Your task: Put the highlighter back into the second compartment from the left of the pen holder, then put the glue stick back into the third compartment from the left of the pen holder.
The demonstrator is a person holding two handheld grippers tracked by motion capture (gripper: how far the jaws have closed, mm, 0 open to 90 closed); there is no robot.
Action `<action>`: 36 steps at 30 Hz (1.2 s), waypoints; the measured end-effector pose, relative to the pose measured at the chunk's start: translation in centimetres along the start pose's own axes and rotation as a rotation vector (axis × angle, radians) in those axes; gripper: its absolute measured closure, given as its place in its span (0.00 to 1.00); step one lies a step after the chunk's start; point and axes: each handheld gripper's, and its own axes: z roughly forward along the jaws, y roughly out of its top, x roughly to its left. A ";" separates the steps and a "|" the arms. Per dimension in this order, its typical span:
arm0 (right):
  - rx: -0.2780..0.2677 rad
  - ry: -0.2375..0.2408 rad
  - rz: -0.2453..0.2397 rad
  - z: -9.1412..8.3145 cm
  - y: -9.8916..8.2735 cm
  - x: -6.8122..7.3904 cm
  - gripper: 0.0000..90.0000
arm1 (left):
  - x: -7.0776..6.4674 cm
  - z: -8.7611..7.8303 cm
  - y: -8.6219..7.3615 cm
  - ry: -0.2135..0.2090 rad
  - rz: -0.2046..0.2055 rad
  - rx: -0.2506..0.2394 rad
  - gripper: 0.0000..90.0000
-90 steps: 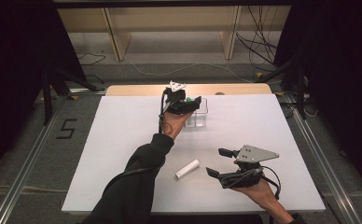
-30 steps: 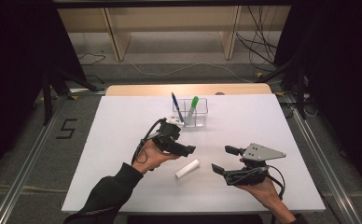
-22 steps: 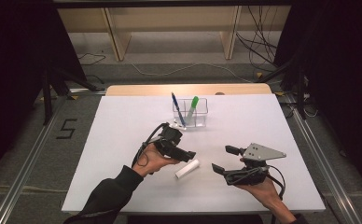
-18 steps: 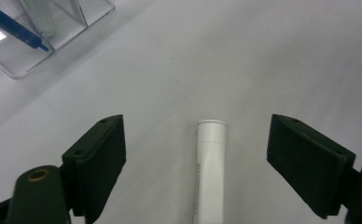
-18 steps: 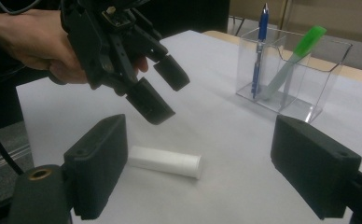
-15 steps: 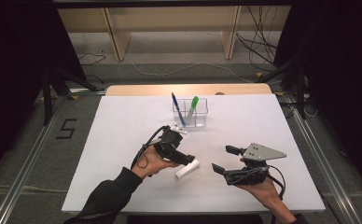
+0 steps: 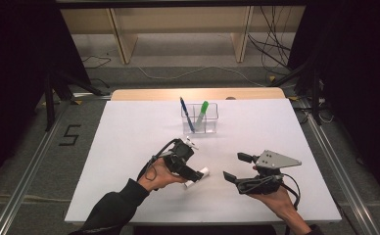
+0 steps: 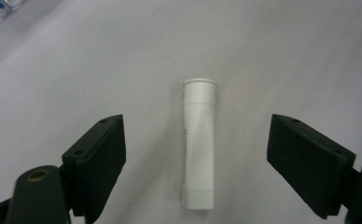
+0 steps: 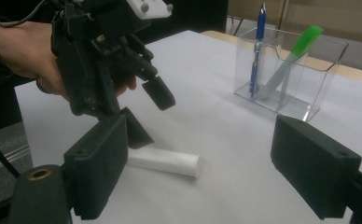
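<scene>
A white tube [image 8: 198,154] lies flat on the white table [image 7: 129,142], near the front middle. My left gripper [image 7: 192,169] hangs just above it, open, with one jaw on each side of the tube and neither pad touching it. The right gripper view shows that left gripper [image 9: 144,109] tilted down over the tube [image 9: 167,161]. My right gripper [image 7: 234,166] stands open and empty a little to the right, pointing left at the tube [image 7: 200,175].
A clear container [image 7: 199,121] stands at the back middle of the table. It holds a blue pen [image 7: 185,112] and a green marker [image 7: 201,112]. The table's front edge is close below both hands.
My left gripper has come back from the container toward the front and sunk over the white tube. The pen and marker now stand uncovered in the container. The right gripper has stayed put.
</scene>
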 end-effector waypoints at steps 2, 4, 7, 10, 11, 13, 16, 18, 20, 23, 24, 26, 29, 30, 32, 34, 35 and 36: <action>-0.003 0.002 0.003 0.0 0.0 0.0 0.22 | 0.0 0.1 -0.1 -0.002 0.003 0.007 0.21; -0.006 0.002 0.003 0.0 0.0 -0.1 0.22 | -0.1 0.3 -0.3 -0.002 0.002 0.017 0.21; -0.003 -0.001 0.004 0.0 0.0 -0.1 0.22 | -0.1 0.5 -0.5 -0.004 0.003 0.028 0.21; -0.004 -0.003 0.002 0.0 0.0 -0.1 0.22 | -0.2 0.7 -0.6 0.000 0.011 0.043 0.22; -0.004 -0.004 0.001 -0.1 0.0 -0.1 0.22 | -0.2 0.8 -0.6 0.001 0.010 0.045 0.22; -0.006 -0.004 -0.002 -0.1 0.0 -0.1 0.22 | -0.1 0.8 -0.7 -0.001 0.020 0.058 0.22; -0.004 -0.005 -0.001 -0.1 0.0 -0.1 0.22 | -0.3 1.1 -0.8 -0.004 0.030 0.075 0.23; -0.005 -0.005 0.000 -0.1 0.0 -0.1 0.22 | -0.3 1.2 -0.9 -0.006 0.035 0.087 0.24; -0.003 -0.006 0.000 -0.1 0.0 -0.1 0.22 | -0.3 1.3 -0.9 -0.006 0.040 0.103 0.25; -0.002 -0.008 0.000 -0.1 0.0 -0.2 0.22 | -0.4 1.6 -0.9 -0.009 0.040 0.115 0.27; -0.001 -0.008 0.000 -0.1 0.0 -0.2 0.22 | -0.4 1.6 -0.9 -0.009 0.047 0.126 0.27; -0.002 -0.006 0.001 -0.2 -0.1 -0.3 0.22 | -0.5 1.8 -0.8 -0.009 0.045 0.126 0.29; -0.005 -0.008 0.007 -0.2 -0.1 -0.3 0.22 | -0.6 2.1 -0.9 -0.016 0.057 0.145 0.33; -0.004 -0.008 0.006 -0.2 -0.1 -0.3 0.22 | -0.6 2.2 -0.9 -0.015 0.061 0.145 0.35; 0.000 -0.007 0.002 -0.2 -0.1 -0.3 0.22 | -0.5 2.5 -1.0 -0.013 0.068 0.163 0.39; 0.001 -0.006 0.002 -0.1 -0.1 -0.1 0.22 | -0.5 2.8 -1.0 -0.010 0.065 0.173 0.44; 0.002 -0.004 0.001 -0.1 -0.1 -0.1 0.22 | -0.5 2.9 -1.0 -0.012 0.068 0.177 0.46; 0.000 -0.004 -0.001 -0.1 -0.1 -0.1 0.22 | -0.4 3.0 -1.0 -0.013 0.075 0.186 0.48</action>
